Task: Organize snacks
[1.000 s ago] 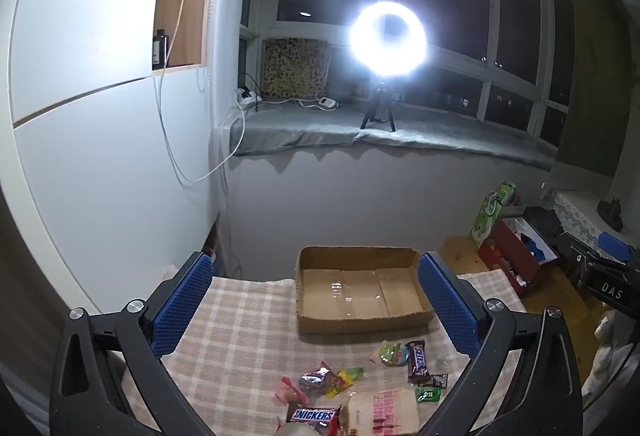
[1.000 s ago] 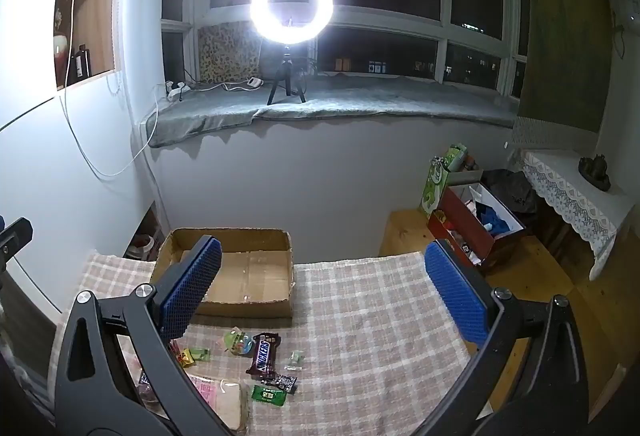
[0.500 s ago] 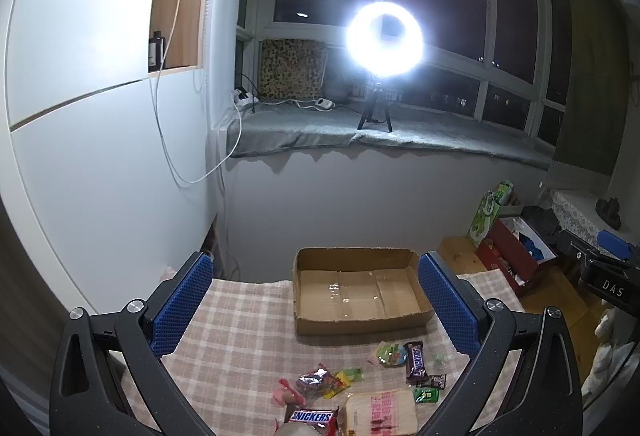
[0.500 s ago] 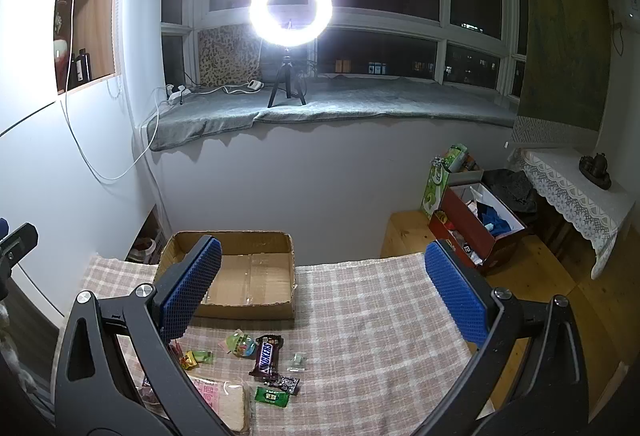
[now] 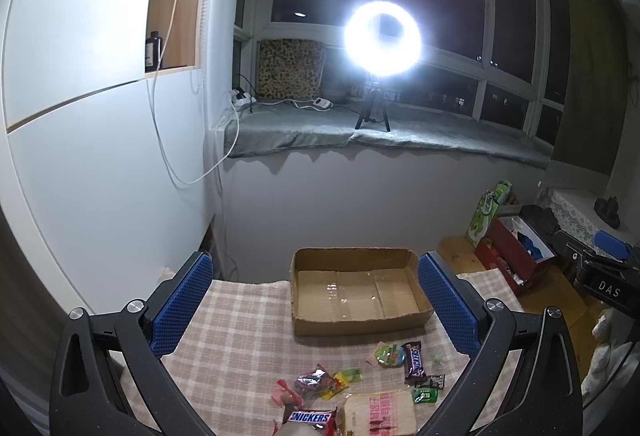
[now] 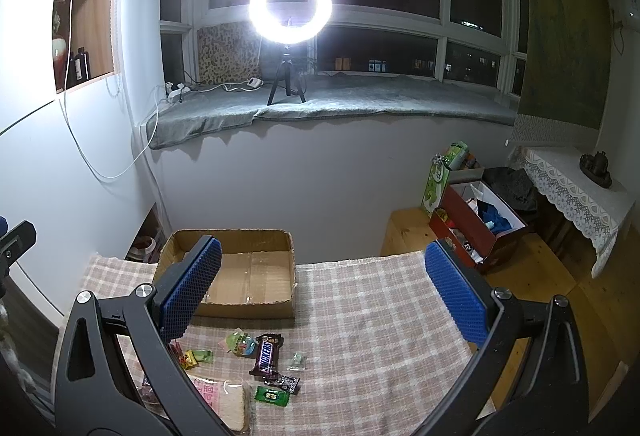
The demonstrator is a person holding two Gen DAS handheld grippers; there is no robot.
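Observation:
An empty, shallow cardboard box (image 5: 360, 292) (image 6: 244, 276) sits at the far side of a table with a checked cloth (image 5: 240, 332) (image 6: 372, 316). Several small snacks lie in front of it: two Snickers bars (image 5: 414, 358) (image 5: 312, 417) (image 6: 266, 354), a bread pack (image 5: 380, 412) (image 6: 224, 404), a green round candy (image 5: 388, 353) (image 6: 240, 342) and small green packets (image 6: 272, 395). My left gripper (image 5: 316, 308) hovers open above the table, framing the box. To the right of the box, my right gripper (image 6: 322, 292) is open too, holding nothing.
Behind the table runs a wall with a grey-covered windowsill and a bright ring light (image 6: 291, 6) on a tripod. A red box (image 6: 476, 224) and a green bag (image 6: 440, 176) stand on the wooden floor at right. The other gripper's body (image 5: 600, 276) shows at the right edge.
Both views have shifted slightly, with the table contents sitting a little higher in frame. Neither gripper has closed, and the snacks have not moved.

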